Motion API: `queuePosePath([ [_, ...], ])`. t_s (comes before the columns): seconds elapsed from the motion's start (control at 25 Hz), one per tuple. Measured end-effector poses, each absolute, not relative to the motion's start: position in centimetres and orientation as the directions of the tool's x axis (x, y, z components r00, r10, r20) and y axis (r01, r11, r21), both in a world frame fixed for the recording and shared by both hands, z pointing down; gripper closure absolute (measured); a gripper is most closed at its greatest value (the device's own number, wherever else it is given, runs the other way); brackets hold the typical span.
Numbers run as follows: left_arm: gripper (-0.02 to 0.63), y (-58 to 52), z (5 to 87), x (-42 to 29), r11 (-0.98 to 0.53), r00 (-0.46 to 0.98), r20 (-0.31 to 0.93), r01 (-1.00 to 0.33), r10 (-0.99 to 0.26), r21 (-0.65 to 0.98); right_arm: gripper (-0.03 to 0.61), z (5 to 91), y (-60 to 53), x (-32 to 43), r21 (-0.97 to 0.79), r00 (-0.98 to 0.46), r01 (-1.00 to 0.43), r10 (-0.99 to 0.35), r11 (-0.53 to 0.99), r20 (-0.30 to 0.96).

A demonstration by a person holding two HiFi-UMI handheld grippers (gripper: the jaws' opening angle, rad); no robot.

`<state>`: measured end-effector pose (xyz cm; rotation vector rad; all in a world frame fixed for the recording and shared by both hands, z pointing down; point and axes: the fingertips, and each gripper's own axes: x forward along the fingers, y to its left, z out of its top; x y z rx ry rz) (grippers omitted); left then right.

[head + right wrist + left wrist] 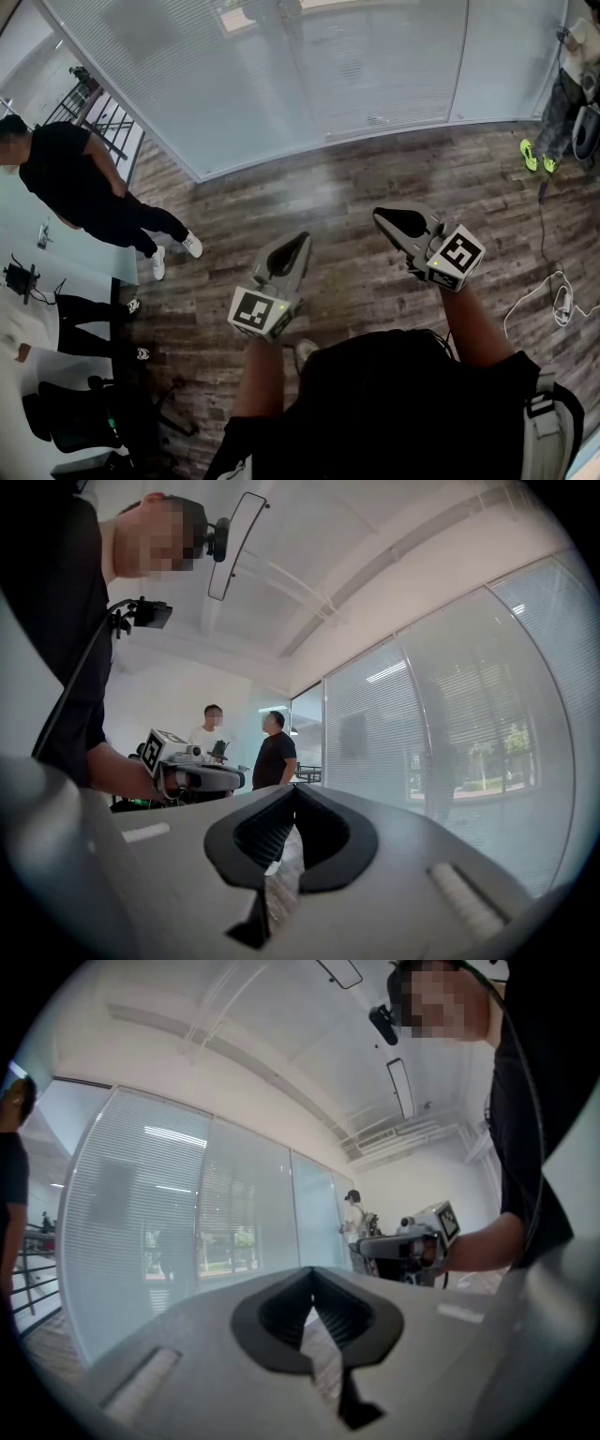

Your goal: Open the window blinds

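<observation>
The window blinds (281, 66) hang with slats down behind a curved glass wall at the far side of the wooden floor. They also fill the left of the left gripper view (141, 1222) and the right of the right gripper view (450, 733). My left gripper (300, 236) is held level, well short of the glass, shut with nothing in it (312, 1271). To its right my right gripper (380, 214) is also shut and empty (293, 787). Both point toward the blinds with a stretch of floor between.
A person in black (84, 192) stands at the left near the glass. Another person with bright yellow shoes (536, 155) is at the far right. A white cable (553, 300) lies on the floor at right. A dark chair (75, 412) sits at bottom left.
</observation>
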<state>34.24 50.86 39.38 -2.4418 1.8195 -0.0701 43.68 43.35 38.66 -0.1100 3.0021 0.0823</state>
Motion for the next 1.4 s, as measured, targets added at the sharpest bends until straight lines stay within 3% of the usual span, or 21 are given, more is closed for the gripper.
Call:
queuePosePath([
  [1.4, 0.609, 50.1, 41.0, 33.6, -0.281, 0.286, -0.019, -0.951, -0.958, -0.125, 0.572, 40.6, 43.0, 43.5, 0.003, -0.992, -0.054, -0.053, 0.999, -0.118],
])
